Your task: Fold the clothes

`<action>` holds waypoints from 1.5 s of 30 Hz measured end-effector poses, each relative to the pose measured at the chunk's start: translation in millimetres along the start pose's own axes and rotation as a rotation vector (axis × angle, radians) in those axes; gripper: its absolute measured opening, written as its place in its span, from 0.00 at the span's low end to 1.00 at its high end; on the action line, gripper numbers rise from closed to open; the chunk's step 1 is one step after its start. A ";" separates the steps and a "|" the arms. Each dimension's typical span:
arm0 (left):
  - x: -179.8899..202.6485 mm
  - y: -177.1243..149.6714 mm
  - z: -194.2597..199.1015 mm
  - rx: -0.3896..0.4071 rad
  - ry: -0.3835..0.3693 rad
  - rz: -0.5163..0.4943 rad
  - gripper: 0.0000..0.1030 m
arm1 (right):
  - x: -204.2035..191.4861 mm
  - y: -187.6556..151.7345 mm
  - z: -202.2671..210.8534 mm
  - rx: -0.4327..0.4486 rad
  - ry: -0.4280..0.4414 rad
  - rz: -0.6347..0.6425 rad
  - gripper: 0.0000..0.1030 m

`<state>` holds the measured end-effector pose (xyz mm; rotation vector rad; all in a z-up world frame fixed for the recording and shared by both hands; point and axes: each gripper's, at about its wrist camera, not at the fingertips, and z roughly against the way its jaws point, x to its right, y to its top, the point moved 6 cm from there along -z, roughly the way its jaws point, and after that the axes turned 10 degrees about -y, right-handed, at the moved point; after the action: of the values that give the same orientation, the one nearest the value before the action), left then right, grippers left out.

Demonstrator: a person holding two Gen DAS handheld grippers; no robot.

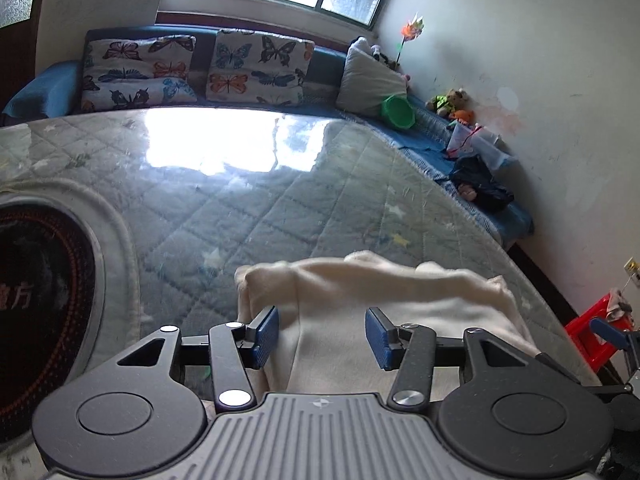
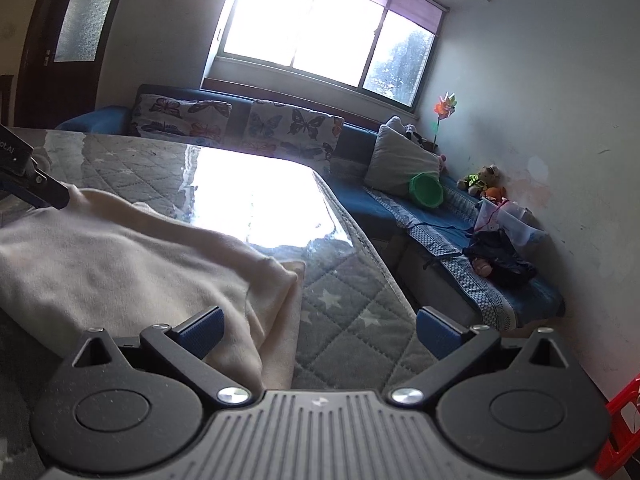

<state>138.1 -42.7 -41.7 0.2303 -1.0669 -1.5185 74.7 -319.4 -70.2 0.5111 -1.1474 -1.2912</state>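
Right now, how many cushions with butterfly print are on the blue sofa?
2. One butterfly cushion leans on the sofa back at the left, the second butterfly cushion beside it to the right. A plain grey cushion stands further right; others may be hidden.

My left claw [image 1: 322,334] is matt black plastic with bright metal pivot pins, and its blue pads [image 1: 267,336] are finely ribbed. My right claw [image 2: 318,330] has the same finish. The cream garment [image 1: 360,300] is soft, fuzzy cloth, slightly napped. The worktop [image 1: 248,200] carries quilted grey fabric under a glossy clear sheet that mirrors the window. The butterfly cushions [image 1: 256,68] are printed cloth, the green tub [image 1: 396,112] shiny plastic, and the wall [image 1: 540,60] is matt, scuffed paint.
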 end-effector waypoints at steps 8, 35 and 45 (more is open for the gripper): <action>-15.4 10.4 -14.6 -0.013 0.014 0.007 0.50 | -6.9 21.6 -34.7 -0.006 -0.004 0.035 1.00; -1.9 -10.7 9.4 -0.037 0.022 -0.001 0.65 | -24.6 40.9 -13.9 -0.016 0.119 -0.015 1.00; 5.7 -29.3 25.3 -0.057 0.043 -0.004 0.83 | -21.9 21.7 12.0 -0.071 0.227 -0.118 1.00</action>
<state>99.4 -39.2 -46.2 0.2248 -0.9885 -1.5388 77.3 -290.0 -55.3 0.6622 -0.8905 -1.3325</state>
